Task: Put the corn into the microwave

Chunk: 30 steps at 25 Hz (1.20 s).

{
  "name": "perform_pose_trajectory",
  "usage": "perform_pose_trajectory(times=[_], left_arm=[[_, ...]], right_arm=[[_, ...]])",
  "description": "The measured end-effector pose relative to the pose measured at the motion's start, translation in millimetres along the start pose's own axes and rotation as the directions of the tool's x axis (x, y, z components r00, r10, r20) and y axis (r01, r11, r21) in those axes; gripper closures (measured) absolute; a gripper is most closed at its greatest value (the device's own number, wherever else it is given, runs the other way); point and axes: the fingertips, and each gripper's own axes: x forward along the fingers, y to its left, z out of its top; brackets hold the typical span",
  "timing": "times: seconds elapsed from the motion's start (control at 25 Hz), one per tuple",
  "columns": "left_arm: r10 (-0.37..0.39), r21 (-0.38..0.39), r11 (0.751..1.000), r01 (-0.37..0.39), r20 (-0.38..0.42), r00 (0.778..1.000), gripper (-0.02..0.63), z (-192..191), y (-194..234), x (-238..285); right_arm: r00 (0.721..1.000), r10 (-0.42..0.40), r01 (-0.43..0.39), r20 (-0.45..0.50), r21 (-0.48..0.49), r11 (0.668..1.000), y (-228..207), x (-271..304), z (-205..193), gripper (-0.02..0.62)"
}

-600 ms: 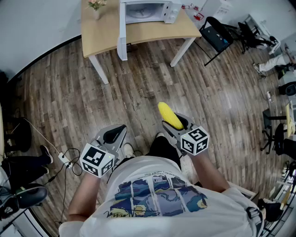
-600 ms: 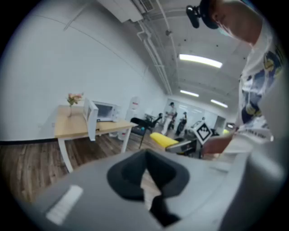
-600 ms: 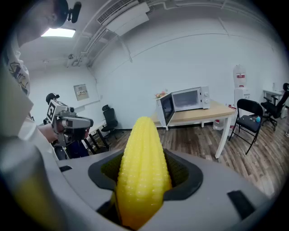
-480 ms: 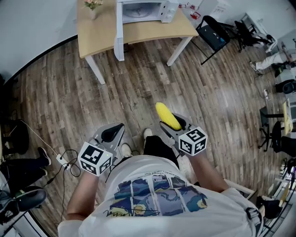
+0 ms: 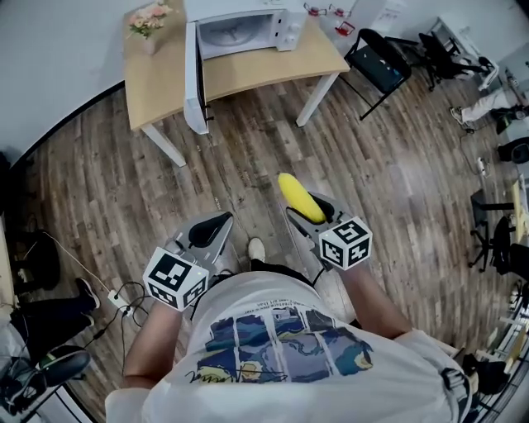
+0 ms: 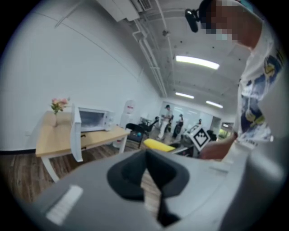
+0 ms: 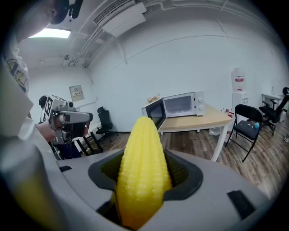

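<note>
A yellow corn cob (image 5: 299, 198) sticks forward out of my right gripper (image 5: 310, 216), which is shut on it; in the right gripper view the corn (image 7: 142, 171) fills the space between the jaws. Ahead, on a wooden table (image 5: 165, 83), stands the white microwave (image 5: 240, 29) with its door (image 5: 193, 78) swung open. The right gripper view shows the microwave (image 7: 180, 104) beyond the cob's tip. My left gripper (image 5: 207, 235) is held low on the left, jaws together with nothing between them (image 6: 146, 180). The left gripper view also catches the corn (image 6: 158, 145).
A vase of pink flowers (image 5: 147, 21) stands on the table's left corner. A black folding chair (image 5: 376, 62) stands right of the table. Cables and a power strip (image 5: 116, 285) lie on the wood floor at left. More chairs and gear crowd the right edge.
The table and microwave have come closer and lower in the head view as the person walks toward them. Both grippers keep their pose, corn still held.
</note>
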Motion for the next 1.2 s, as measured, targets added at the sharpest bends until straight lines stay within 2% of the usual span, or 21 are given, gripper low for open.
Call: perform_pose_trajectory(times=[0.2,0.36,0.64,0.88,1.2], left_arm=[[0.024,0.004,1.000,-0.024,0.016,1.000,0.598,20.2,18.0,35.1],[0.028,0.000,1.000,-0.028,0.014,1.000,0.598,32.5,37.4,42.8],[0.023,0.025,0.999,-0.024,0.041,0.999,0.598,66.3,108.1,44.1],[-0.032,0.056,0.998,0.027,0.084,0.996,0.598,105.3,153.5,49.9],[-0.017,0.041,0.999,0.013,0.094,0.995,0.598,120.0,203.8,56.8]], right_arm=[[1.000,-0.005,0.005,0.008,-0.001,1.000,-42.7,24.3,18.3,0.350],[1.000,-0.022,0.022,-0.005,-0.010,1.000,-64.3,48.6,32.2,0.350],[0.998,-0.063,0.063,-0.005,-0.004,0.998,-93.3,111.7,78.6,0.350],[0.994,-0.110,0.110,-0.015,-0.008,0.994,-115.9,155.8,121.9,0.350],[0.990,-0.138,0.138,-0.008,0.000,0.990,-159.8,227.1,164.0,0.350]])
